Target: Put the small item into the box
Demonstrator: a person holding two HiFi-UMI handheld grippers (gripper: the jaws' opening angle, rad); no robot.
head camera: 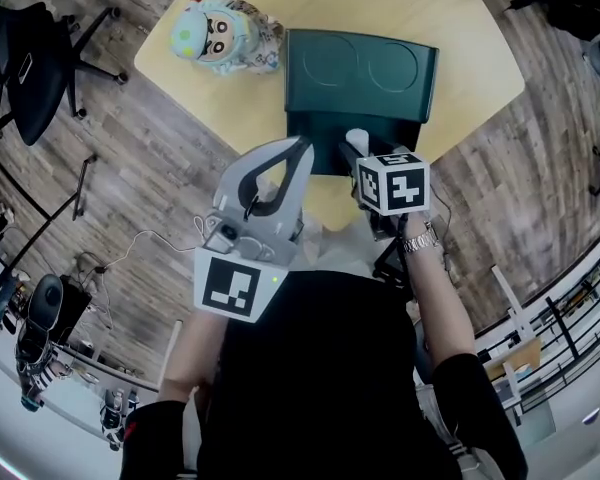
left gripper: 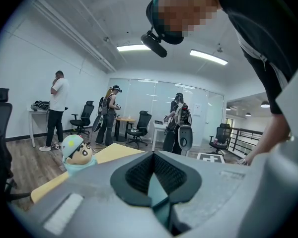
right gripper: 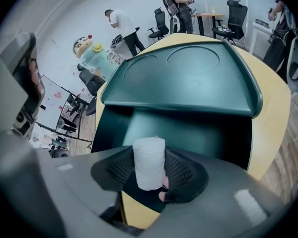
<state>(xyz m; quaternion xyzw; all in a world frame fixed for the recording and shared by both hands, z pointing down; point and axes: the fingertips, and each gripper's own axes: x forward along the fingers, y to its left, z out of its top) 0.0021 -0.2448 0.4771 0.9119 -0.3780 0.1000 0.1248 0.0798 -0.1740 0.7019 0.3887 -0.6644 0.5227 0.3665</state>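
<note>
A small white roll [right gripper: 149, 160] stands upright between the pads of my right gripper [right gripper: 150, 175], which is shut on it. The roll hangs just over the near edge of the dark green box [right gripper: 188, 133]; the box's lid [right gripper: 184, 78] is tipped open toward the far side. In the head view the right gripper [head camera: 352, 148] reaches over the box [head camera: 325, 138] on the yellow table [head camera: 460, 38]; the roll is hidden there. My left gripper [head camera: 298, 150] is held beside it near the box's left front corner. Its jaws [left gripper: 151, 175] are shut with nothing between them.
A cartoon doll [head camera: 225, 33] lies on the table's far left, beside the box lid. Black office chairs [head camera: 30, 58] stand on the wood floor to the left. Several people [left gripper: 57, 108] stand by desks in the background. A railing [head camera: 570, 318] runs at the right.
</note>
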